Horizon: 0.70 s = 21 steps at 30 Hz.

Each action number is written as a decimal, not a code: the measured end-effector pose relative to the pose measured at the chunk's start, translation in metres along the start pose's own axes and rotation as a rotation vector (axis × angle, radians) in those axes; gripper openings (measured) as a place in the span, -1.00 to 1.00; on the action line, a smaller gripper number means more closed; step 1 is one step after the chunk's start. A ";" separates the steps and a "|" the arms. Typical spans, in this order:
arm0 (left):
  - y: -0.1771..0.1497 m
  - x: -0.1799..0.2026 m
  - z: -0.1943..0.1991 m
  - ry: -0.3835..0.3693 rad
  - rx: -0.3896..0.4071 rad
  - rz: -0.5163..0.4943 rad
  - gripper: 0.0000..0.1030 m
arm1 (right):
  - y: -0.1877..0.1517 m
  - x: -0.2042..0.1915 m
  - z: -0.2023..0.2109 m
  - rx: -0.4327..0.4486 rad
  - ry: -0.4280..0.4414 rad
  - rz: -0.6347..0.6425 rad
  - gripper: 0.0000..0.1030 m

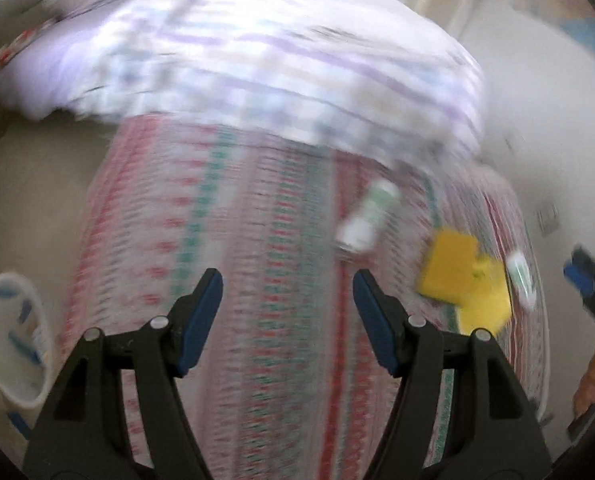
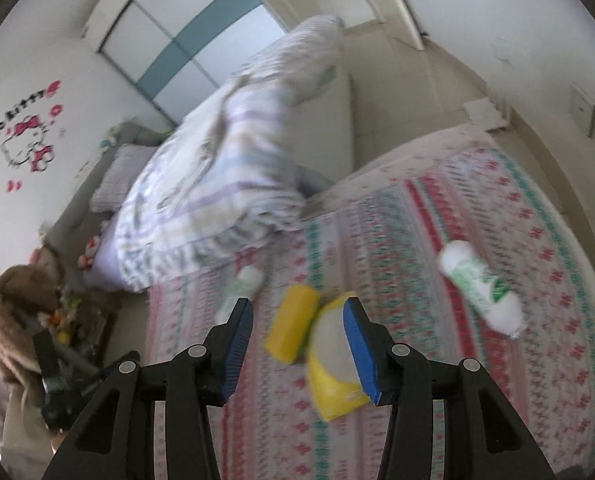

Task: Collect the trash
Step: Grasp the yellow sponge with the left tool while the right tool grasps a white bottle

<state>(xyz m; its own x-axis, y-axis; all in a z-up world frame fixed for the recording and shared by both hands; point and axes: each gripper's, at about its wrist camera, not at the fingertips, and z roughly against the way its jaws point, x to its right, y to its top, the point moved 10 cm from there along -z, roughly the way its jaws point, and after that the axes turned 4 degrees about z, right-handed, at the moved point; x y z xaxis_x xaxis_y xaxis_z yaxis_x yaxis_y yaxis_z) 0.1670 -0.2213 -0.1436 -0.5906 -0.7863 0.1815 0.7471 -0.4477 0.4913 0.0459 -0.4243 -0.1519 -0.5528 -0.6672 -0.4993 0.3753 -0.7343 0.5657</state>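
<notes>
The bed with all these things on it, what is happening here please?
A person holds a gripper in each hand above a bed to collect trash. On the patterned sheet lie two white and green bottles, a yellow box and a yellow packet. The right gripper is open over the yellow items and holds nothing. The left gripper is also open and empty. A white bin stands on the floor beside the bed. The pictures are blurred.

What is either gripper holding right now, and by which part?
Nothing is held. The left gripper stands open over bare patterned bedsheet. The right gripper is open too; the yellow packets lie on the sheet beyond its fingertips.
</notes>
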 end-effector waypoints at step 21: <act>-0.039 0.151 -0.063 -0.042 -0.062 -0.357 0.45 | 0.007 0.070 0.007 0.011 -0.105 -0.117 -0.05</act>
<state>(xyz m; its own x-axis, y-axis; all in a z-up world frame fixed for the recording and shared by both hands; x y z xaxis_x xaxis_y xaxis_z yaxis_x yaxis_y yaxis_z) 0.0676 -0.3490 -0.1891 -0.8286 -0.5582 0.0434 0.5080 -0.7170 0.4774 0.0046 -0.4753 -0.1791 -0.6671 -0.5596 -0.4917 0.2958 -0.8048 0.5147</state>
